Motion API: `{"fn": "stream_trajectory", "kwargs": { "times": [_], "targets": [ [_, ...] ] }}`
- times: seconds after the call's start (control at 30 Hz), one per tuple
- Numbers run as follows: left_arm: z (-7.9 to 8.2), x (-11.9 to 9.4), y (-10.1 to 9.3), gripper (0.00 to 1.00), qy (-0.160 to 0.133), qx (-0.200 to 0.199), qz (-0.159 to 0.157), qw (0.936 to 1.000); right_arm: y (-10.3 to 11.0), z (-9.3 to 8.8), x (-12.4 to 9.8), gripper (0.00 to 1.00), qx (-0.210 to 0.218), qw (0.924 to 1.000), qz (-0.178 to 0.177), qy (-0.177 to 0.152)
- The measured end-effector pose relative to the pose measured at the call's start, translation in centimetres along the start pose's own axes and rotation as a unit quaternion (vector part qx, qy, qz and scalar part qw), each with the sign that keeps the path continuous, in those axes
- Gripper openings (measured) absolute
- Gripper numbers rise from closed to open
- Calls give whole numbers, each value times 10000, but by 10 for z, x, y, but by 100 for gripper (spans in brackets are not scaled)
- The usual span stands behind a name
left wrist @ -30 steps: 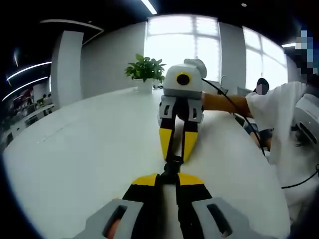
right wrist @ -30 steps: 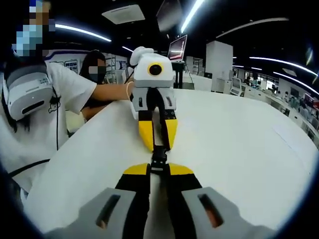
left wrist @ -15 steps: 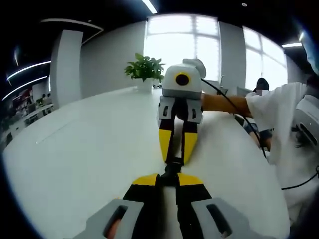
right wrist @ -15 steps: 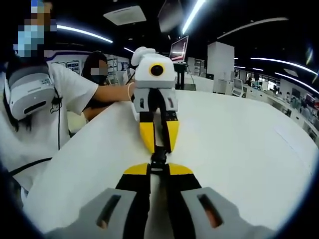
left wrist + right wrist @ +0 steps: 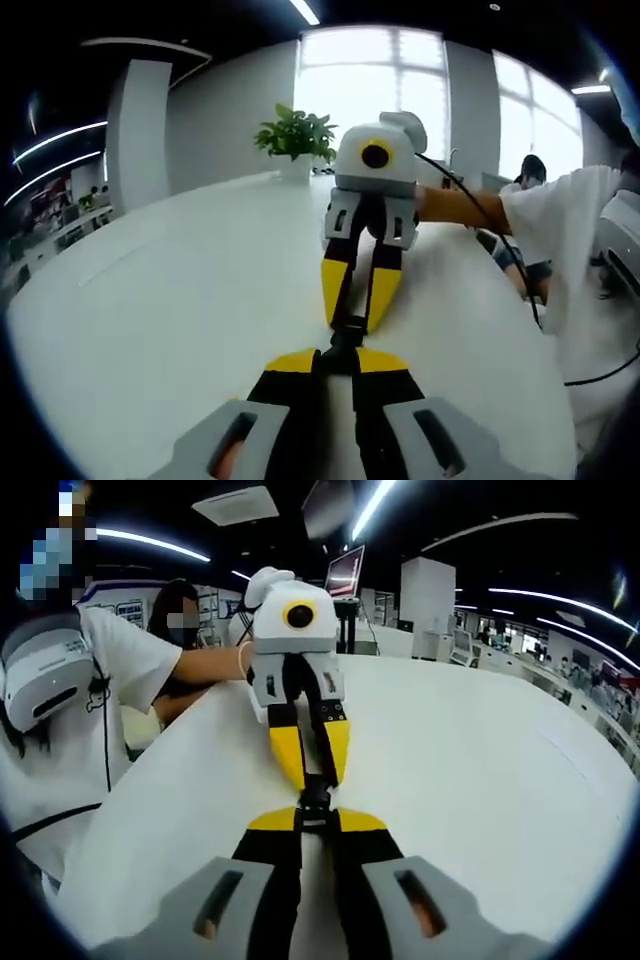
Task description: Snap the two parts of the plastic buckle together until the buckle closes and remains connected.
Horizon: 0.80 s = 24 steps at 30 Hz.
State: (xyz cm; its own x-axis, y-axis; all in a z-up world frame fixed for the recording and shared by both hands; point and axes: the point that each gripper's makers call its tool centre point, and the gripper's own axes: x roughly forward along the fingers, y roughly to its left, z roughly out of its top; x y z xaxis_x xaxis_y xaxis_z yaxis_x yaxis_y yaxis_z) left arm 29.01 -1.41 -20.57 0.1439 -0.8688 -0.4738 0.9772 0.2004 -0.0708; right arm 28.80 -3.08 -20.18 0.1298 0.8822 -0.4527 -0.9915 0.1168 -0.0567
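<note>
Left gripper view: both grippers meet nose to nose on the buckle above the white table.
Left gripper and right gripper each clamped on it; the join between its halves is hidden by yellow tips.

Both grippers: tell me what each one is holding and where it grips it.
Each holds one end of the black plastic buckle, which spans the gap between them. The left gripper pinches the near end in its view; the right gripper pinches the opposite end.
</note>
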Motion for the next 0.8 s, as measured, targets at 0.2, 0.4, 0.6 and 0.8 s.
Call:
{"fn": "stream_trajectory", "kwargs": {
  "times": [0.2, 0.4, 0.6, 0.8],
  "targets": [
    [0, -1, 1, 9, 21, -78, 183, 9998, -3, 1, 1, 9, 135, 9997, -209, 31],
    [0, -1, 0, 9, 10, -149, 368, 9992, -7, 2, 2, 9, 259, 9988, -425, 23],
    [0, -1, 2, 9, -31, -317, 543, 9980, -7, 2, 1, 8, 352, 9976, -589, 5],
    [0, -1, 1, 11, -152, -250, 465, 9985, -6, 1, -2, 11, 333, 9981, -527, -7]
  ]
}}
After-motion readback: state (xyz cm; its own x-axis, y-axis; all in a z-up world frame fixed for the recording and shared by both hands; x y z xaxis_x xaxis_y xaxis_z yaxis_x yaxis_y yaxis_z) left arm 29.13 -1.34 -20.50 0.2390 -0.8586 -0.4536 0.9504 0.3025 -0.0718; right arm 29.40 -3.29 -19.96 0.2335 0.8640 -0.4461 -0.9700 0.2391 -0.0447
